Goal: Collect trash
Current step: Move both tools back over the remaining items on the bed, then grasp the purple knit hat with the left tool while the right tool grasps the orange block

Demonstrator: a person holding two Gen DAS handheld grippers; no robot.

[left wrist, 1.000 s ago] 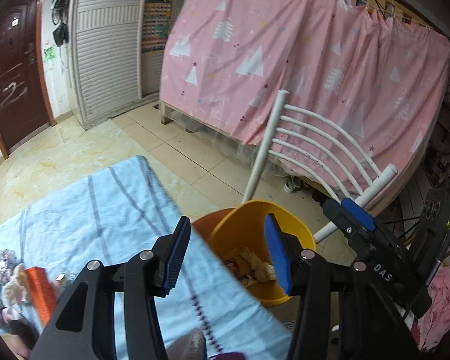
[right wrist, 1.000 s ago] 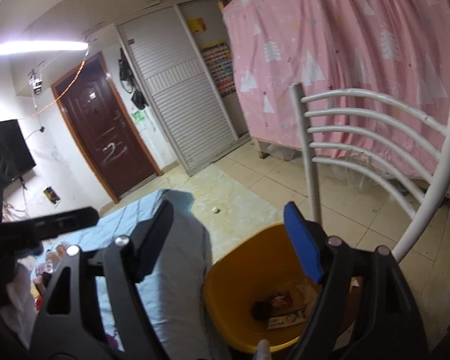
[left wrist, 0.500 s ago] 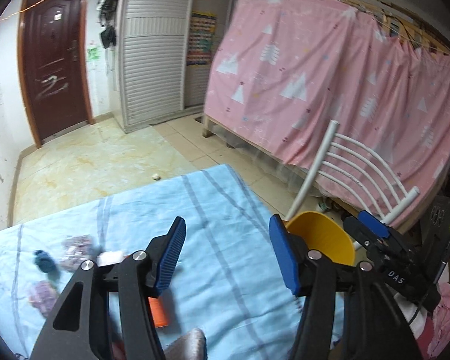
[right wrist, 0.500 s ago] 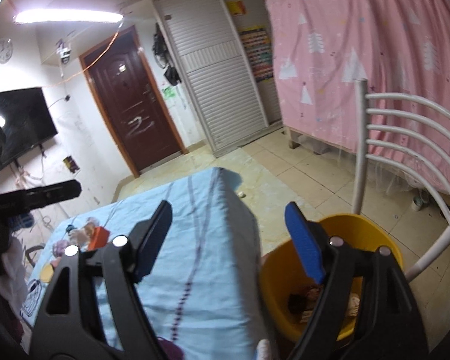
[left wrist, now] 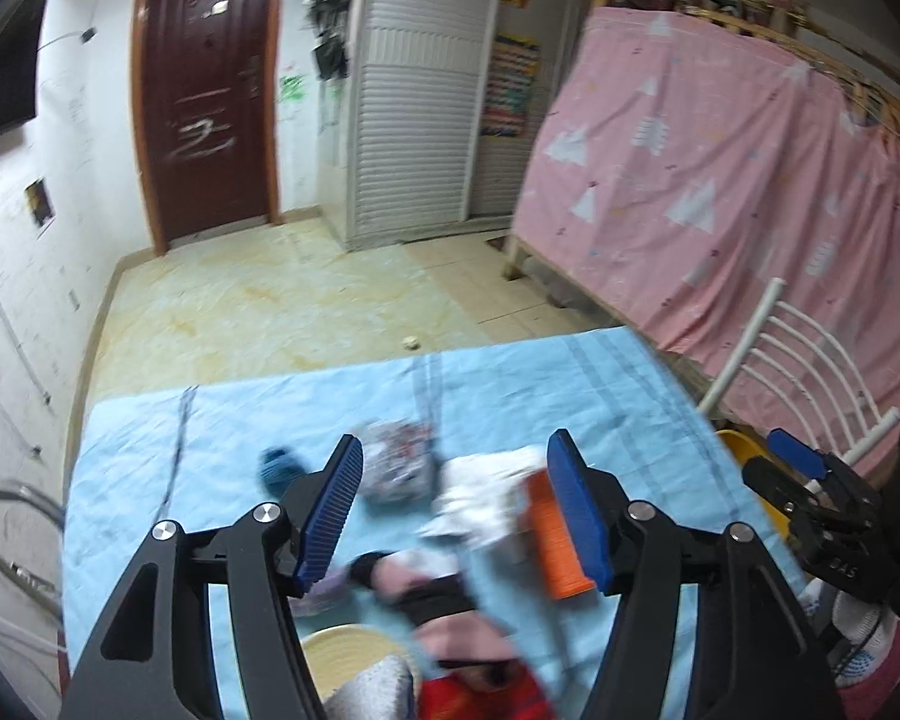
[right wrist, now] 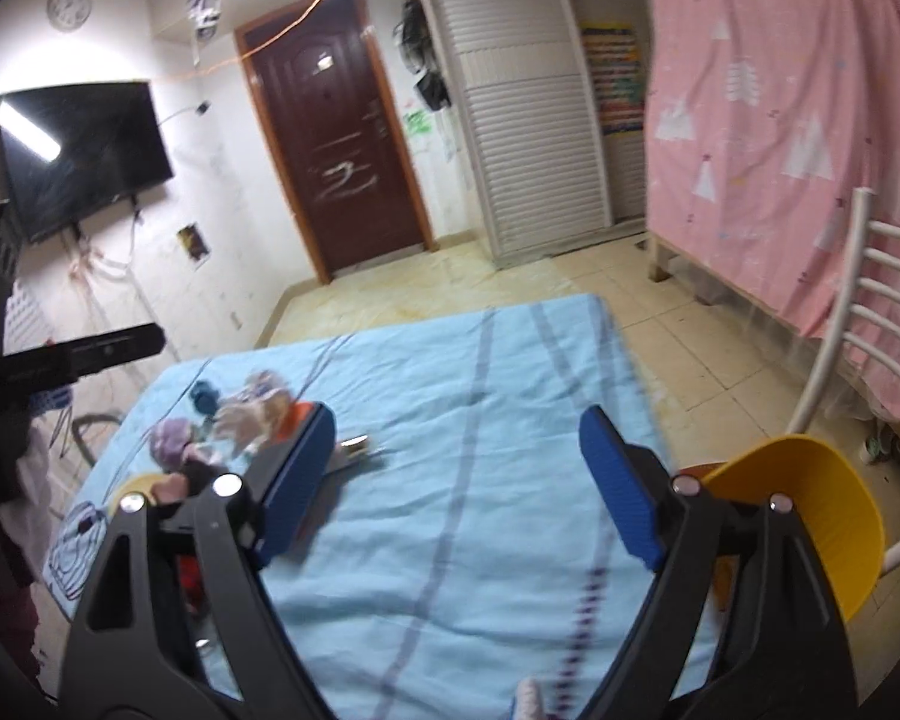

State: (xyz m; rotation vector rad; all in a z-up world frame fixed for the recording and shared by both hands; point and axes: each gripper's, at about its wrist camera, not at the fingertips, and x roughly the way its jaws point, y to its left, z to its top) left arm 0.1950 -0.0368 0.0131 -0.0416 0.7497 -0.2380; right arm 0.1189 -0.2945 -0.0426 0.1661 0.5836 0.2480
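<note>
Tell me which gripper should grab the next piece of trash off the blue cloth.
Left. The left gripper is open and empty directly over the trash pile, with the orange piece beside its right finger. The right gripper, also open, faces bare blue cloth, the pile off to its left.

Lived-in room of a home, used for sleeping.
Noted: bed frame behind a pink curtain [left wrist: 720, 168], brown entry door [right wrist: 336, 138], louvred wardrobe [right wrist: 528, 120], wall television [right wrist: 78, 144], tiled floor [left wrist: 282, 312], white chair [right wrist: 858, 324].

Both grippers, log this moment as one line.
left gripper: open, empty, jaws just opening | right gripper: open, empty, jaws just opening | trash pile: on blue cloth | yellow bin: beside table
</note>
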